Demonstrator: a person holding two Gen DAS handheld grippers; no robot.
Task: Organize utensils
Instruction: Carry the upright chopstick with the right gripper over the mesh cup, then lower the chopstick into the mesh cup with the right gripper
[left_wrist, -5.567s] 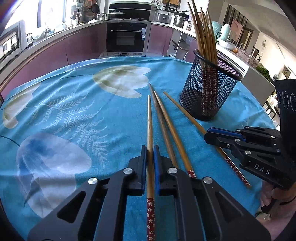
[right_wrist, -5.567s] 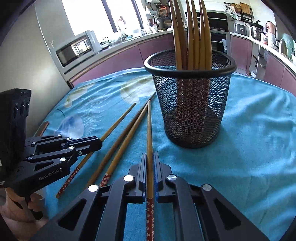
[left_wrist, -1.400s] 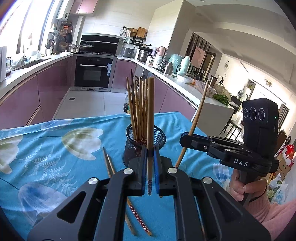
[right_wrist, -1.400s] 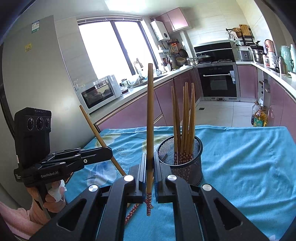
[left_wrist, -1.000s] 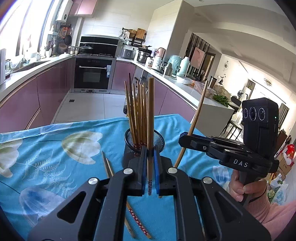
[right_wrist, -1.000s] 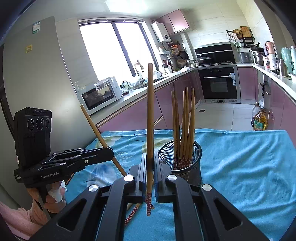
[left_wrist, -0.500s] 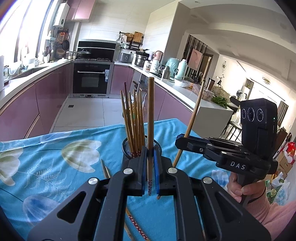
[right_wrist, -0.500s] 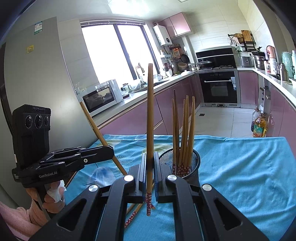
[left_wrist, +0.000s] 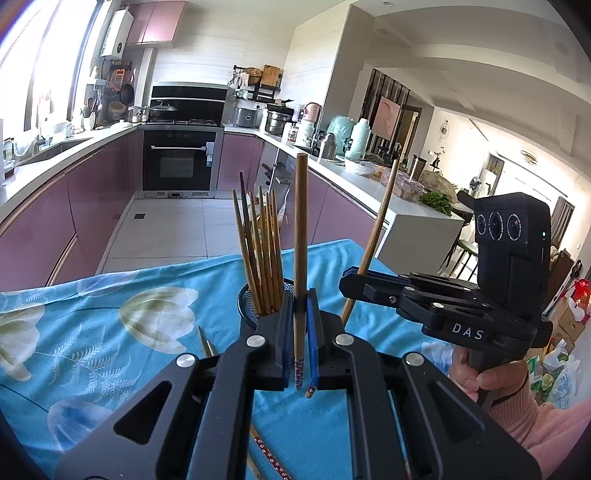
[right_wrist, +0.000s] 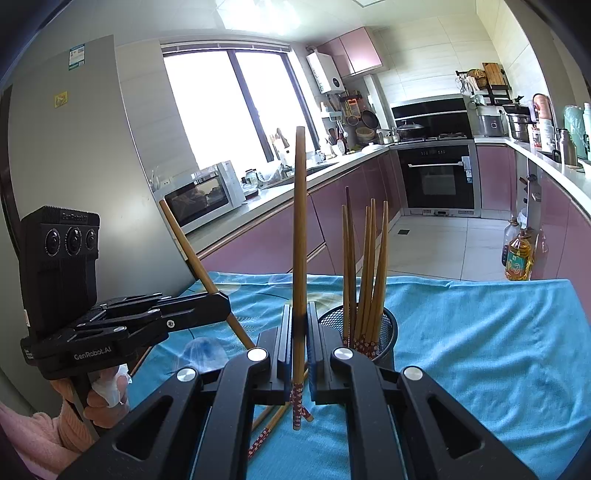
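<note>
Both grippers, level with the cloth and pinching flat-lying chopsticks in the earliest frames, now hold them raised and near upright above the table. Left gripper (left_wrist: 300, 325): jaws clamped on one chopstick (left_wrist: 300, 240), patterned end down, plain end up. Right gripper (right_wrist: 300, 332): jaws clamped on a second chopstick (right_wrist: 298, 229), same orientation. In the left wrist view the right gripper (left_wrist: 356, 284) sits to the right with its stick tilted. Mesh holder (right_wrist: 384, 332) stands on the blue floral tablecloth (right_wrist: 480, 350), just behind the right gripper's tips; several chopsticks stand in it, leaning on the rim. Two loose chopsticks (right_wrist: 269, 424) lie on the cloth below the grippers. Neither held stick is inside the holder yet.
</note>
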